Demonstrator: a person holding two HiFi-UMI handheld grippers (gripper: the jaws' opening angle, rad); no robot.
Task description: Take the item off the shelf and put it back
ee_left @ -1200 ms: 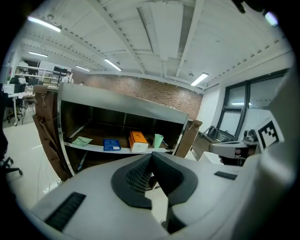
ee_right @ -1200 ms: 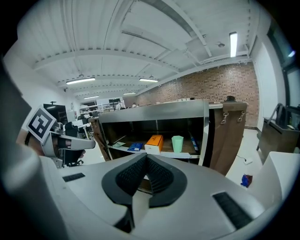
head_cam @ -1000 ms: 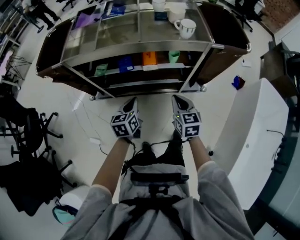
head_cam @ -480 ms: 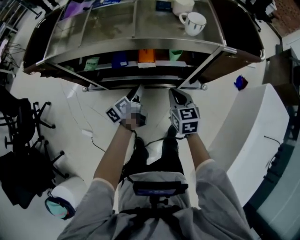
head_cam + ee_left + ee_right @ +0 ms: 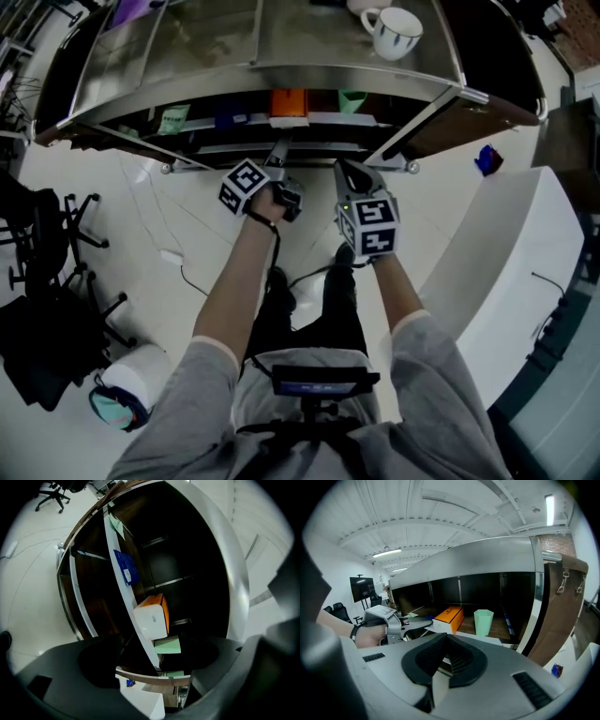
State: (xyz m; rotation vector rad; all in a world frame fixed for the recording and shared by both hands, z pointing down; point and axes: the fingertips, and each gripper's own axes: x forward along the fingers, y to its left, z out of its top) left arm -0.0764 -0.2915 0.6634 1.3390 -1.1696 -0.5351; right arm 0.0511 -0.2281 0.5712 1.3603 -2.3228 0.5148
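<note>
Head view shows two tools held out toward a metal shelf unit. The left tool (image 5: 279, 157) is rolled onto its side with its tip at the front edge of the middle shelf (image 5: 323, 119). The right tool (image 5: 351, 178) sits just beside it, a little further back from that edge.

Four things stand on that shelf. One orange box (image 5: 289, 101) with a white end lies straight ahead of the left tool. One green cup (image 5: 352, 98) is beyond the right tool's tip. One blue packet (image 5: 230, 117) and one pale green card (image 5: 172, 120) sit further out past the left tool's outer side. One white mug (image 5: 394, 28) stands on the unit's top, above and beyond the right tool.

In the left gripper view, the left tool's jaws stand wide apart and have just been opening. The orange box lies ahead in the gap between them, still on the shelf, with neither pad pressing on it.

In the right gripper view, the right tool's jaws are closed together with nothing between them. The left tool and the hand (image 5: 365, 637) holding it appear to its left, with the tip near the box's white end.
</note>
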